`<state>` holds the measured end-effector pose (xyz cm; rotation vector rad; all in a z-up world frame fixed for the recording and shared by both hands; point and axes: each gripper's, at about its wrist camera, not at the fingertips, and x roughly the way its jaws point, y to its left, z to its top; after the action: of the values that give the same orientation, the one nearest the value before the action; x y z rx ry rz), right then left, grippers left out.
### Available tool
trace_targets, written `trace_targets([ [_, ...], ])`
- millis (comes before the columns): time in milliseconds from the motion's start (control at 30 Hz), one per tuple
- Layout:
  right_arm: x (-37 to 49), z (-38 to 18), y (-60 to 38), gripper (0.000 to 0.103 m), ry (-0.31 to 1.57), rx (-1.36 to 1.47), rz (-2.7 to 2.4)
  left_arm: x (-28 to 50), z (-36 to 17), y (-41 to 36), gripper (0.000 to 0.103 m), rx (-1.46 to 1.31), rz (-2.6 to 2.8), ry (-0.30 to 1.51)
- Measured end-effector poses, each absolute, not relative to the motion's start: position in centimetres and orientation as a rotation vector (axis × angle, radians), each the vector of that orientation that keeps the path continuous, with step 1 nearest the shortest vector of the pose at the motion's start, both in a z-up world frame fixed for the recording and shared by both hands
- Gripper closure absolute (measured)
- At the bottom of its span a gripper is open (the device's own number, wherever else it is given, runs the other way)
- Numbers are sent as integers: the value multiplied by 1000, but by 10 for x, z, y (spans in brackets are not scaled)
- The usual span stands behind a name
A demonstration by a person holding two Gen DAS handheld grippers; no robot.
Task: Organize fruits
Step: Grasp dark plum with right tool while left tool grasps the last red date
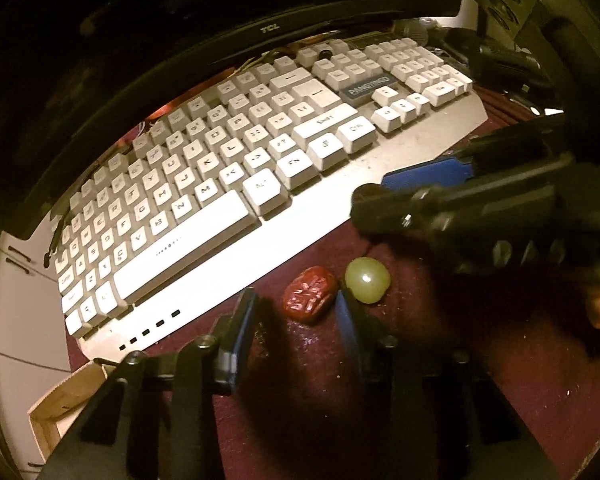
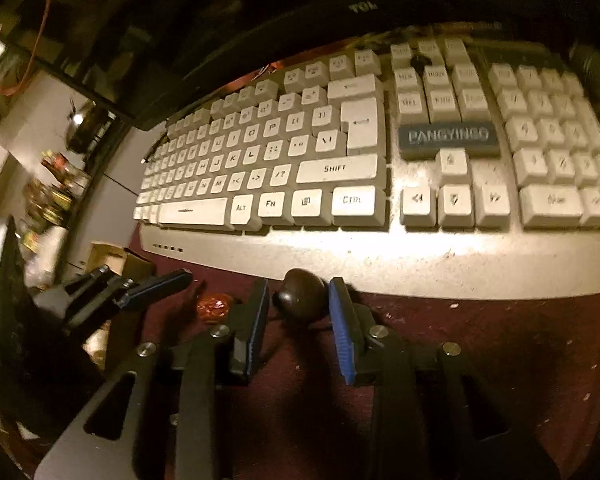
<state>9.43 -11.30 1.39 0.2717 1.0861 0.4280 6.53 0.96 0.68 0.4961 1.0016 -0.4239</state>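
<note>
The left tongs (image 1: 296, 304) stand spread around a red dried date (image 1: 310, 294) that lies on the dark red desk (image 1: 480, 380); the pads are close on both sides but I see no pressing, so the date seems framed for a pinch, not yet held. Just beside its right pad lies a green grape (image 1: 367, 280), nearly touching it, and this could be pushed away if the tongs close carelessly. The right tongs (image 2: 299, 300) are also spread, around a dark round fruit (image 2: 300, 292) in their own view, with small gaps at the pads. The white keyboard (image 1: 204, 184) lies just behind the fruits and limits the reach forward. A cardboard box (image 1: 66, 396) stands at the left edge.
</note>
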Motion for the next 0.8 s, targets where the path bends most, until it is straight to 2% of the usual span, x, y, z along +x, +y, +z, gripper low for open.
trace_targets([
  [200,85,17,-91,71,1035,84,381,66,3,-6,83,511,-452,1002],
  [300,84,17,-88,76,1031,67,385,67,2,-10,82,506,-460,1004],
  [467,86,16,-91,77,1037,99,385,62,10,-11,80,543,-458,977],
  [533,88,15,-92,77,1047,119,393,63,14,-13,68,553,-450,957],
  [567,88,15,-94,77,1049,125,394,64,15,-13,66,557,-446,948],
  [767,88,15,-97,77,1050,133,396,70,9,-17,69,560,-447,963],
  [800,88,15,-96,77,1051,134,396,71,8,-16,77,550,-447,977],
])
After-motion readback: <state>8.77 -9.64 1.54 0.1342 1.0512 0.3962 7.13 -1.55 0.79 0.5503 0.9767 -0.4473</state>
